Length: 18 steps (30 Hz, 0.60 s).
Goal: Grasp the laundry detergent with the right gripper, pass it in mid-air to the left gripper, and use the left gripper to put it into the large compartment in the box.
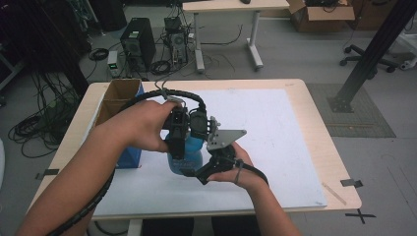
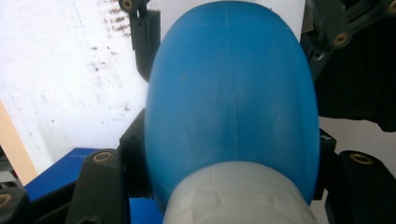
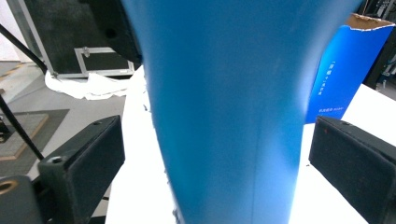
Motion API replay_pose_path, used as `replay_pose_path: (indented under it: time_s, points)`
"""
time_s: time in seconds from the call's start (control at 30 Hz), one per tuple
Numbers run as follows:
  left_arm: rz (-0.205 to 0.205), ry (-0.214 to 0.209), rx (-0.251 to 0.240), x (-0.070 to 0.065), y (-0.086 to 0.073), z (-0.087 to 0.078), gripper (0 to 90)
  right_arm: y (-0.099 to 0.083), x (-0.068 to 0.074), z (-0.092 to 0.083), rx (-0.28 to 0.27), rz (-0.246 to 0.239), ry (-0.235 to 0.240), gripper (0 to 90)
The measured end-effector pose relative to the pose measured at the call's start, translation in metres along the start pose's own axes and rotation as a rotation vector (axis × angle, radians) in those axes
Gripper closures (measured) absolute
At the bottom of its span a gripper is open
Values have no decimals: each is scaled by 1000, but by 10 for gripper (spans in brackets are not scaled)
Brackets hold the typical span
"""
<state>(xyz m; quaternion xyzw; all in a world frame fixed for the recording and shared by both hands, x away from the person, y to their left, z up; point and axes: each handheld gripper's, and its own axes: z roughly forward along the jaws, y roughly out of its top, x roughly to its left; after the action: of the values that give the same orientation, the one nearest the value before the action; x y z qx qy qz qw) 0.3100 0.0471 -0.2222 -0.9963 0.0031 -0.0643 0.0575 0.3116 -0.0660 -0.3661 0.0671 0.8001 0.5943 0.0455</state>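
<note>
In the high view we see both hands meeting over the white sheet point(image 1: 275, 132) that covers the wooden table point(image 1: 322, 142), close to its near-left part. Between them stands a blue bottle point(image 1: 189, 152), upright on the sheet, just beside an open blue carton point(image 1: 129, 156) with a cardboard-brown inside. The left gripper point(image 1: 178, 142) comes down onto the bottle from above, its hand point(image 1: 145, 125) wrapped over the top, a black cable looping behind it. In the left gripper view the bottle point(image 2: 231, 98) bulges between our black jaws, with its pale white cap end point(image 2: 238, 196) nearest the camera; the jaws sit close against its sides, but we cannot tell for sure that they grip it. The right gripper point(image 1: 216, 164), grey plate on top, reaches the bottle from the near side. In the right gripper view the bottle point(image 3: 224, 107) stands between the two pads point(image 3: 84, 163), which are spread wide and clear of it on both sides, holding nothing.
</note>
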Motion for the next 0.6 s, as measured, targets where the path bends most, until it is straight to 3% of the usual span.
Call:
replay_pose_path:
  time_s: [0.33,0.6]
  points:
    - [-1,22,20,2,3,0,386,-3,0,-17,-3,1,-19,19]
    - [-17,13,0,7,2,-3,386,-3,-3,-42,-10,6,-56,1]
